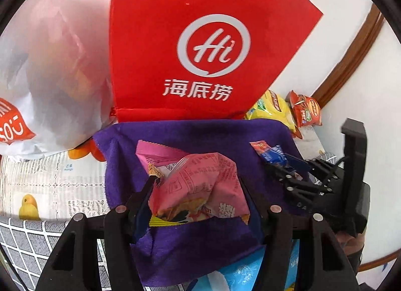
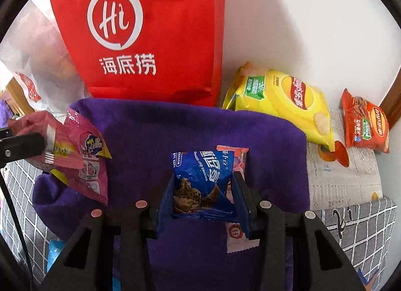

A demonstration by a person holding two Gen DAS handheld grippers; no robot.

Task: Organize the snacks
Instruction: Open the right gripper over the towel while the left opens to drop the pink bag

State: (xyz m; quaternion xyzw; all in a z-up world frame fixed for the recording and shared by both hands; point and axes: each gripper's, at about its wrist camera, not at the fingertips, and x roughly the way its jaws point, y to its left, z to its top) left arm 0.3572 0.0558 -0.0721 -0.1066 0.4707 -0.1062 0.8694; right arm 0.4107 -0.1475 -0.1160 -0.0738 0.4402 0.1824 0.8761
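My left gripper (image 1: 198, 185) is shut on a crumpled pink snack packet (image 1: 200, 185), held over the purple cloth (image 1: 200, 253). My right gripper (image 2: 203, 185) is shut on a blue chocolate chip cookie packet (image 2: 203, 183), with a small red-and-white packet (image 2: 236, 235) caught behind it, above the same purple cloth (image 2: 175, 128). In the right wrist view the pink packet (image 2: 82, 155) shows at the left, held by the left gripper. In the left wrist view the right gripper (image 1: 288, 165) with the blue packet (image 1: 274, 154) sits at the right.
A red bag with white lettering (image 1: 200, 53) stands behind the cloth, beside a white plastic bag (image 1: 50, 78). A yellow chip bag (image 2: 288, 105) and an orange-red chip bag (image 2: 366, 123) lie at the right by the white wall. A grid-pattern cover (image 2: 363, 228) and printed tablecloth (image 1: 50, 183) lie beneath.
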